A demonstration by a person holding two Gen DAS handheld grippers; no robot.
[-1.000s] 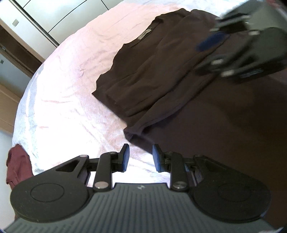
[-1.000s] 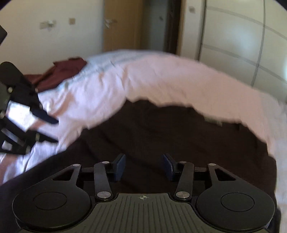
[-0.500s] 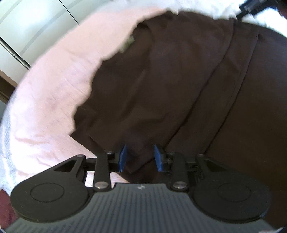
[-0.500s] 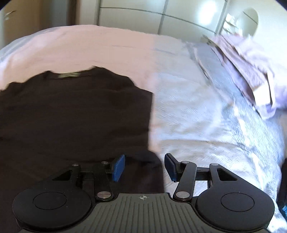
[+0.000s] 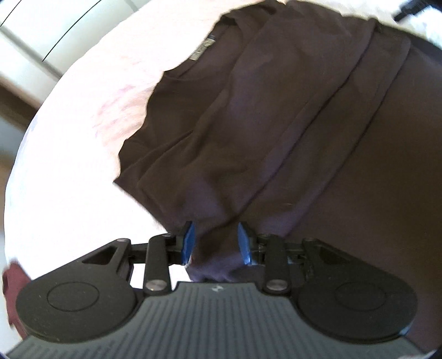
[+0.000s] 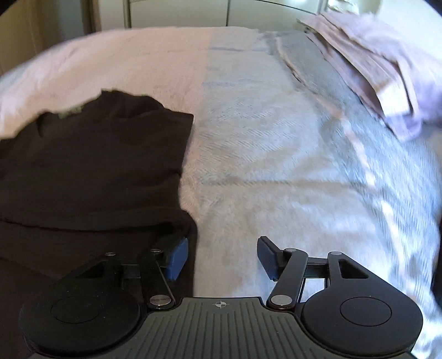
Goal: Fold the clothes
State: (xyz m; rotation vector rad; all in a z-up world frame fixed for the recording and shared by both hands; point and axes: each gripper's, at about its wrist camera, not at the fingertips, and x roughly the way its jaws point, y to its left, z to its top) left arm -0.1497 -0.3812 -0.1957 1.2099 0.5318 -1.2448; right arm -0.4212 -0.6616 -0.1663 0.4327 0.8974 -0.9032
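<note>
I am straddling the dark shirt's (image 5: 248, 132) edge with my left gripper (image 5: 215, 243), jaws spread, while my right gripper (image 6: 221, 258), spread wide, is seemingly overhanging bare bed (image 6: 276, 165), risking a lopsided lift.

Bed: wide bed under a pale pink-white woven bedspread (image 6: 276, 171), sunlit on its left part, shaded bluish on its right.
Far end: white panelled wardrobe doors (image 6: 262, 13) behind the bed.
Left corner: tan wooden door frame (image 6: 91, 16).
Right edge: folded pale lilac bedding (image 6: 386, 71) on the bedspread.
</note>
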